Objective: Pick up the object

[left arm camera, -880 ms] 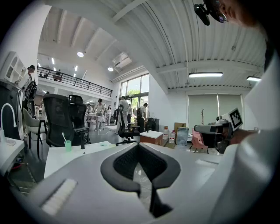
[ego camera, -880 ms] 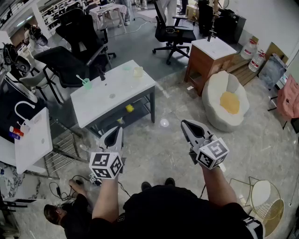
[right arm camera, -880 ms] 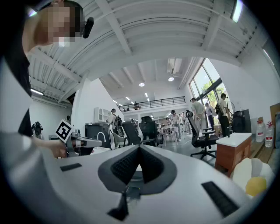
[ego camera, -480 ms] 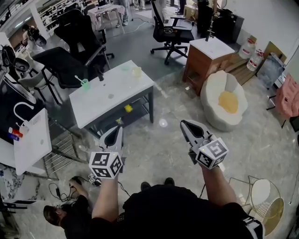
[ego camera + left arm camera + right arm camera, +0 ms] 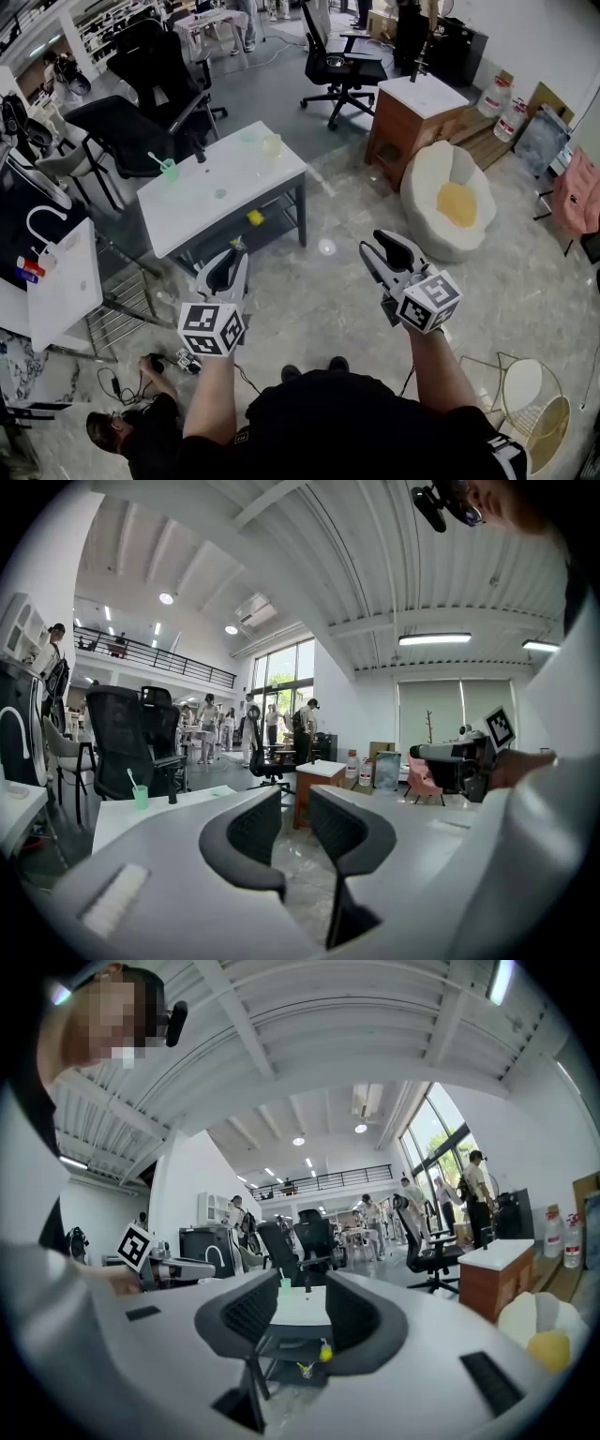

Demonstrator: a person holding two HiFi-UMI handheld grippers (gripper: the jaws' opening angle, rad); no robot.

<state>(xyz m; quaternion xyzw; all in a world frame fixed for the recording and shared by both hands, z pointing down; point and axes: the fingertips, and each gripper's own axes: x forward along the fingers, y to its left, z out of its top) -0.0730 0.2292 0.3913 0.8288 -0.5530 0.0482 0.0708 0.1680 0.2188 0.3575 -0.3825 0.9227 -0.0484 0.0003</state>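
Both grippers are held about level over the marble-pattern floor [image 5: 319, 300], short of the white table [image 5: 211, 202].

1. The left gripper [image 5: 232, 259] has its jaws at a narrow gap with nothing between them.
2. The right gripper [image 5: 383, 245] has its jaws wider apart, also empty.
3. In the right gripper view, the table appears in the gap of the right gripper [image 5: 302, 1299].

The small yellow object [image 5: 255, 217] lies on the table's lower shelf, under the tabletop and behind the front legs. It is well apart from both grippers.

On the tabletop:
- A green cup [image 5: 172, 170] holds a pale stick.
- A translucent cup [image 5: 272, 143] stands near the far corner; its contents cannot be made out.

To the right of the table are a wooden cabinet [image 5: 405, 127] and a white round seat [image 5: 441, 178] holding a yellow cushion [image 5: 458, 204]. Black office chairs [image 5: 342, 66] stand beyond the table. A crouching person [image 5: 127, 436] is at the lower left, beside cables on the floor.
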